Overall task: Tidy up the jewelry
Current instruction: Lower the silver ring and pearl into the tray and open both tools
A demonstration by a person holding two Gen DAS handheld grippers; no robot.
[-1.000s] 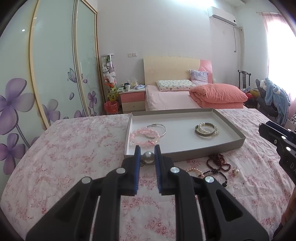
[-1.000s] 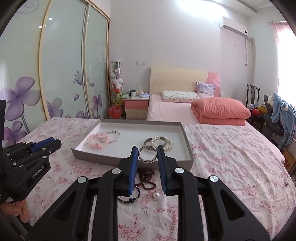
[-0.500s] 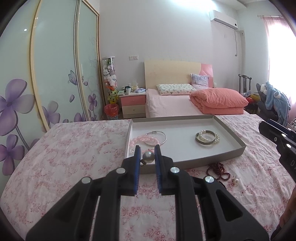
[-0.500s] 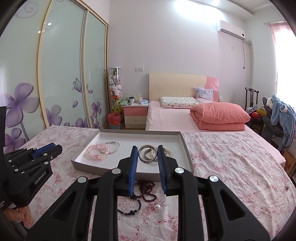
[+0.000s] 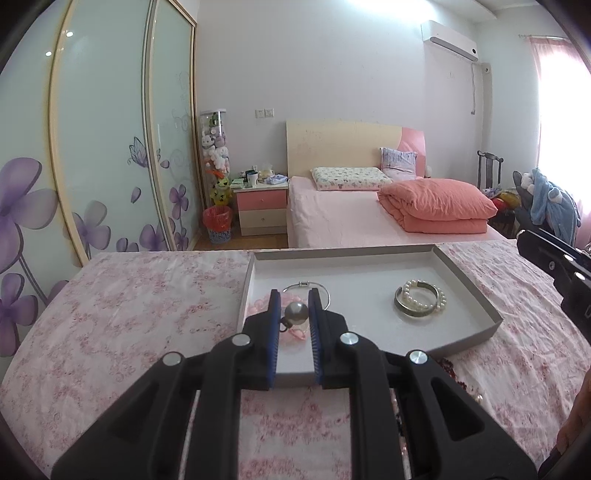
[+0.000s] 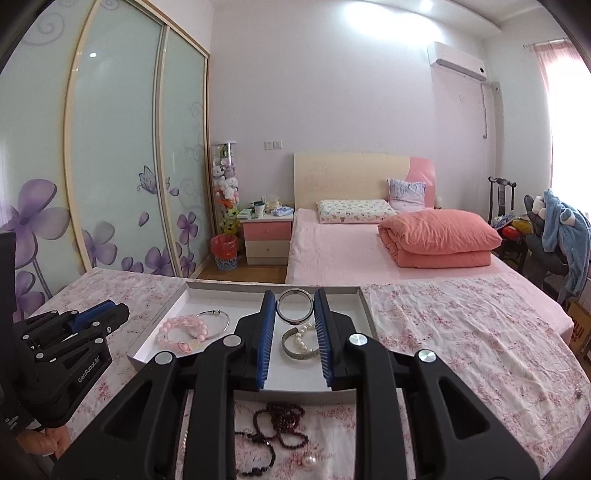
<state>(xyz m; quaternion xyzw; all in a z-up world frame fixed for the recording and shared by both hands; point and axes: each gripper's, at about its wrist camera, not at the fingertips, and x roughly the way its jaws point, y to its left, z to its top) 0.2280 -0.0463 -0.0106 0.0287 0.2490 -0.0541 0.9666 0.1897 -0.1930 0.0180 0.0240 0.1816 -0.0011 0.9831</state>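
Both hand-held grippers (image 5: 292,308) (image 6: 294,310) clamped, angled downward.

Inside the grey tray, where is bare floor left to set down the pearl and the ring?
Bare: the tray floor between the silver bangle and the pearl cuff, and along its far wall. Crowded: the near-left corner around the pink bead bracelet.

Both views are bright with soft, even daylight. The window (image 5: 561,122) at 2 o'clock is blown out to white, its glare washing over the curtain. A ceiling light (image 6: 373,16) at 12 o'clock flares white, and small lamp reflections dot the wardrobe doors (image 5: 96,129) at 10 o'clock. Shadows are faint. Fisheye distortion bows the door frames, and dark vignetting rounds every corner. Focus is sharp throughout, without motion blur.
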